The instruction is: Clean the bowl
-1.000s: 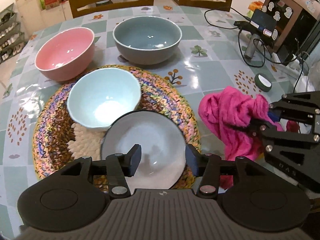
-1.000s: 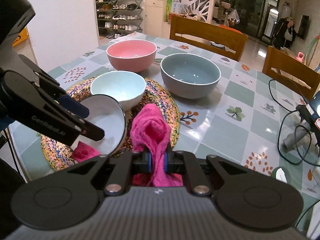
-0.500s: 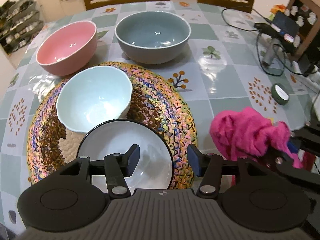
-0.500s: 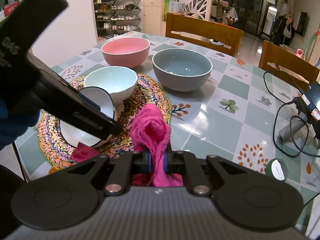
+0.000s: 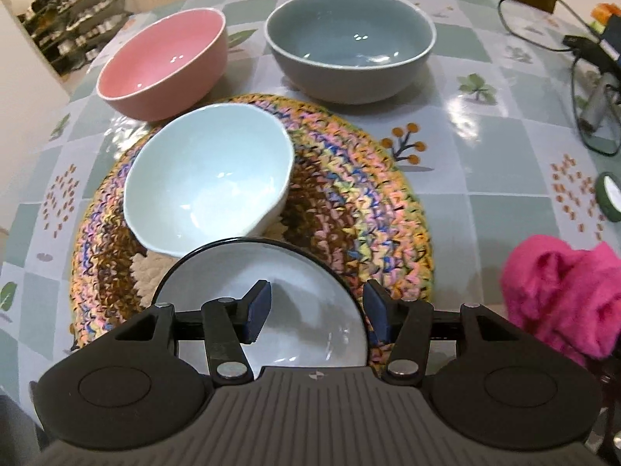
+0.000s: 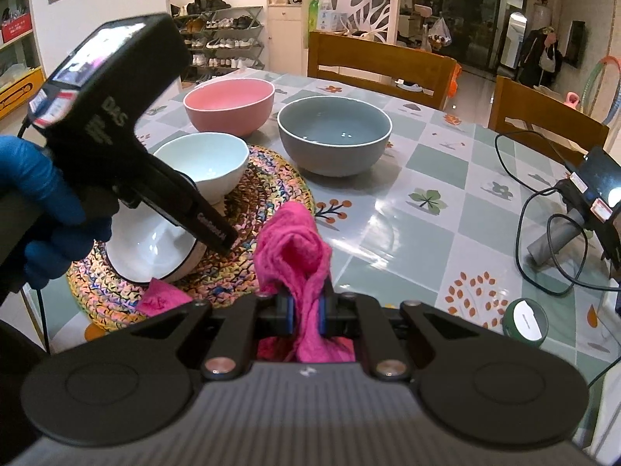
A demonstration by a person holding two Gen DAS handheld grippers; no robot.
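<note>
Glazed white bowl, black-rimmed and tilted on the woven mat at 6 o'clock, looks rigid, slick and breakable, its rim between the left hand-held gripper's spread jaws, while the right hand-held gripper pinches a soft pink cloth.

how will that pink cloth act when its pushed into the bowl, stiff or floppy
Probably floppy: the cloth droops over itself above the right gripper, which pinches it. It looks like soft, loose weave, so likely light and apt to bunch rather than slide. The black-rimmed bowl sits tilted, so pressing may rock it.
</note>
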